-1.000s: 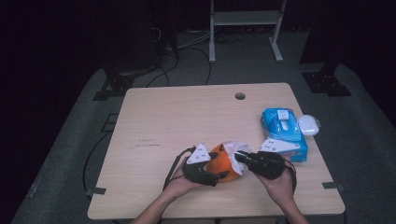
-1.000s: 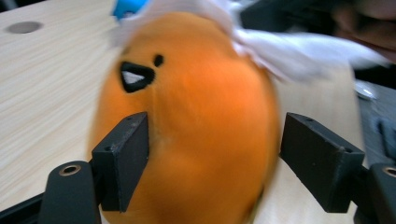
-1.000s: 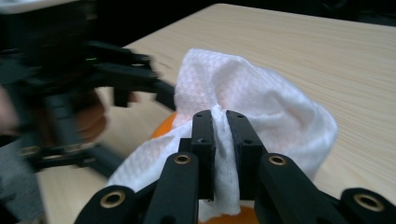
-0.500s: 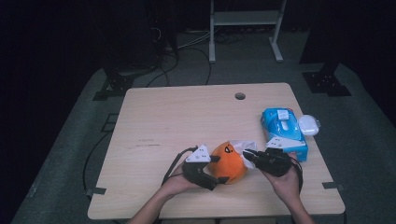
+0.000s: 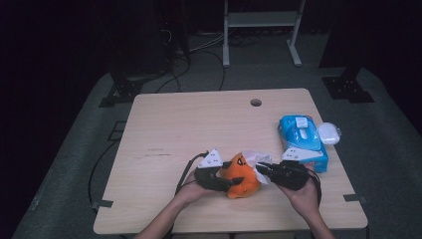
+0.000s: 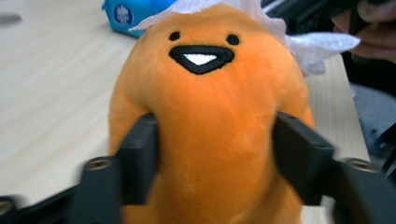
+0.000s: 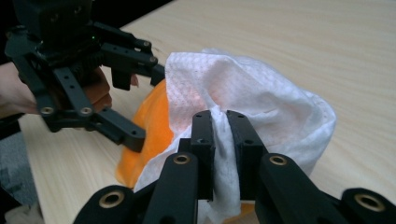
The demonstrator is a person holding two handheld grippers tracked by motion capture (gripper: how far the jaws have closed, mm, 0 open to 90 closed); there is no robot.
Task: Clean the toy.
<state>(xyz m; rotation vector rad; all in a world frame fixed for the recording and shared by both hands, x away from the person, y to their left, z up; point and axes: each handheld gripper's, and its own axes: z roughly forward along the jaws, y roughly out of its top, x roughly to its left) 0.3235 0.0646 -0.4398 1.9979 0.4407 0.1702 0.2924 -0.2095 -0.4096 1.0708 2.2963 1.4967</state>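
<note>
You had the orange plush toy (image 5: 241,174) standing near the front edge of the wooden table (image 5: 189,124), a little right of the middle, squeezed between your two hands. Your left gripper (image 5: 225,178) clamped it from the left: in the left gripper view the two black jaws pressed into the toy's sides (image 6: 212,126) well below its stitched black mouth, and the soft body bulged between them. The toy faced that camera, upright.

Your right gripper (image 7: 219,135) came at it from the right with its jaws clenched on a white wipe (image 7: 261,102). In the right gripper view the wipe was pinched in a fold between the jaws and spread out over the top and back of the toy, touching the orange fabric. The left gripper view showed the same wipe (image 6: 313,44) draped over the toy's head and hanging off to one side. In the high view the wipe (image 5: 259,158) lay against the toy's far right side, with your right hand (image 5: 298,191) just behind it.

Farther back on the right side of the table lay a blue pack of wipes (image 5: 301,139), with a small white object (image 5: 329,133) touching its far right edge. Near the far edge of the table was a round hole (image 5: 256,102).
</note>
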